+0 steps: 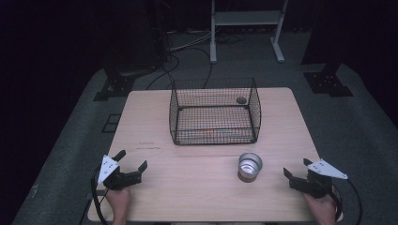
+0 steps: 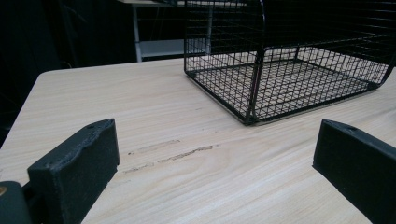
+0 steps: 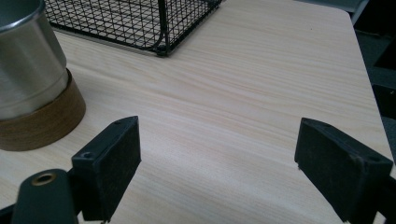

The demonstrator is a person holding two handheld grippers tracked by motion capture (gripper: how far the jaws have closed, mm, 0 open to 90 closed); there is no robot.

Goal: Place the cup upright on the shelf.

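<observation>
Both grippers rest near the bench's (image 1: 155,140) near edge, jaws apart and empty: the left gripper (image 1: 133,161) at the left corner, the right gripper (image 1: 296,168) beside the metal cup (image 1: 249,166), probably ready to lift it into the wire basket (image 1: 214,112) at the far edge.

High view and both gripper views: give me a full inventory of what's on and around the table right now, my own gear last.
Metal cup: one, silver with a brown base band, upright on the near right of the table, apart from both grippers.
Wire basket: one, black mesh, middle of the far half of the table; a small dark thing I cannot identify shows at its far right.
Table: one, light wood.
White frame: one, on the floor beyond the table.
Cables: several, dark, on the floor behind.
Left gripper: one, black, near left corner, jaws open.
Right gripper: one, black, near right edge, jaws open, nothing between them.
</observation>
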